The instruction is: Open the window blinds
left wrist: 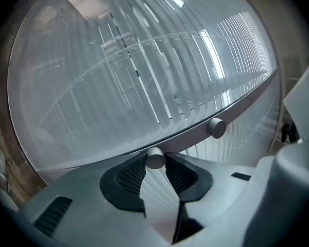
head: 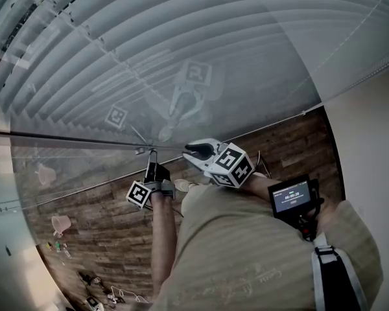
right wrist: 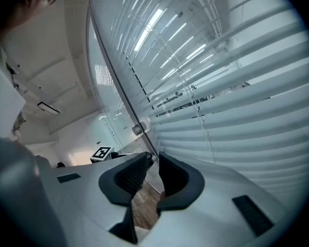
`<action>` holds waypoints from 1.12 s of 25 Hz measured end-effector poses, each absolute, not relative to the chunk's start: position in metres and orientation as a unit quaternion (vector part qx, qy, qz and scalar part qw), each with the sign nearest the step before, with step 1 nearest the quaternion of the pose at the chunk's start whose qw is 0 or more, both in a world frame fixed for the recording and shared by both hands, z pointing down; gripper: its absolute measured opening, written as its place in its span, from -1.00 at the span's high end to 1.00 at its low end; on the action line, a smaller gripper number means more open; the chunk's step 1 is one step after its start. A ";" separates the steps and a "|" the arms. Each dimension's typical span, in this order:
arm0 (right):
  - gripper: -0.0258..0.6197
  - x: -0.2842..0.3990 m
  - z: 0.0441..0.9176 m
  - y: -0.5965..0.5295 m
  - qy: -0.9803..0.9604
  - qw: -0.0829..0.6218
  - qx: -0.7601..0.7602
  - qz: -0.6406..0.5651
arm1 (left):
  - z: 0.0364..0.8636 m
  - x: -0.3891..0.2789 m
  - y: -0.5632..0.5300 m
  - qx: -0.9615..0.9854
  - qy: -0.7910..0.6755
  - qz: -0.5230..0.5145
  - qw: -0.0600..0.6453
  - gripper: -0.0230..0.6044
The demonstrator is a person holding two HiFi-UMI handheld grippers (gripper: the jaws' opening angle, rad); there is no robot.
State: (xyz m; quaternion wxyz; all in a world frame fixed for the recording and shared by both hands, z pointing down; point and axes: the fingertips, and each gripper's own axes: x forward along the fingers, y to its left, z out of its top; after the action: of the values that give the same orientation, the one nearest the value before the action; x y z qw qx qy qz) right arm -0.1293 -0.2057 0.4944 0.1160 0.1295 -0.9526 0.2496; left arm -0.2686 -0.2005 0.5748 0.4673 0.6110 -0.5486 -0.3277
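The window blinds (head: 181,37), grey horizontal slats, hang behind a glass pane and fill the upper head view. A slim dark rail (head: 84,138) crosses the glass. My left gripper (head: 153,163) points up at it, and in the left gripper view (left wrist: 155,161) its pads are shut on a small round grey knob (left wrist: 155,157). A second knob (left wrist: 216,127) sits further right on the same grey bar. My right gripper (head: 196,151) is at the rail's right end. In its own view (right wrist: 152,163) the jaws stand slightly apart around the thin rail edge, gripping nothing.
Wooden floor (head: 117,225) lies below the glass. A person's sleeve and trousers (head: 246,258) fill the lower right, with a small lit screen (head: 293,196) beside them. A white wall (head: 376,148) stands on the right. Small objects (head: 58,224) lie on the floor at left.
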 end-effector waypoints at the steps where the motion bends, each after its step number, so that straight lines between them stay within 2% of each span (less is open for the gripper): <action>1: 0.68 -0.129 0.495 -0.205 -0.952 0.116 0.130 0.250 | 0.576 -0.269 -0.200 0.607 -0.545 -0.336 0.472 0.50; 28: 0.68 -0.133 0.490 -0.205 -0.952 0.121 0.126 0.250 | 0.581 -0.278 -0.196 0.509 -0.445 -0.506 0.536 0.50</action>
State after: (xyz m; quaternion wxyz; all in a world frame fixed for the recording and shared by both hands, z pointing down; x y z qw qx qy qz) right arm -0.1332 -0.2049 0.4897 0.1207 0.1259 -0.9523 0.2504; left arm -0.2776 -0.1958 0.5812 0.5358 0.5094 -0.4445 -0.5058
